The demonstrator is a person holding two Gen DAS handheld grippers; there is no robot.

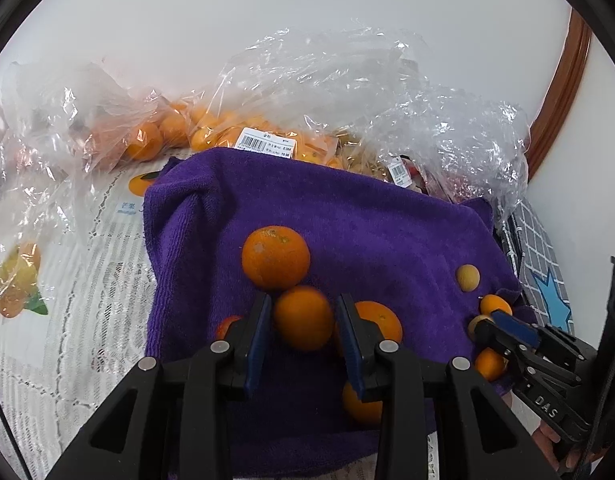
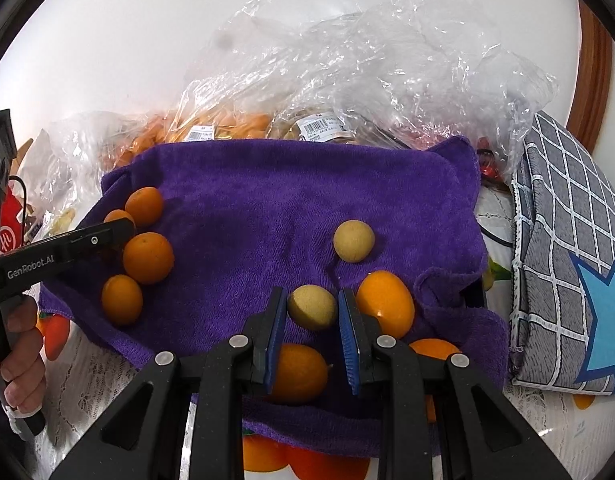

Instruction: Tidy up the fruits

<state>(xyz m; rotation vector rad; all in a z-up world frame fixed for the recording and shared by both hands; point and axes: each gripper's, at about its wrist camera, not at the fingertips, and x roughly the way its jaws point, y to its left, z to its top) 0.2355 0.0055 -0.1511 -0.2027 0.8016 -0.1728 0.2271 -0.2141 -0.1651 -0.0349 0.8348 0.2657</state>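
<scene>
Purple towel [image 1: 347,220], orange [image 1: 303,317] between spread left tongs [image 1: 303,312], longan [image 2: 311,307] between spread right tongs [image 2: 312,304]

Seven oranges [image 2: 148,257] and two tan round fruits [image 2: 353,240] on one purple towel [image 2: 247,200].

bare purple towel [image 2: 267,200] lies open mid-cloth; plastic bags [image 2: 367,60] wall the far edge, oranges [image 2: 147,258] crowd left.
</scene>
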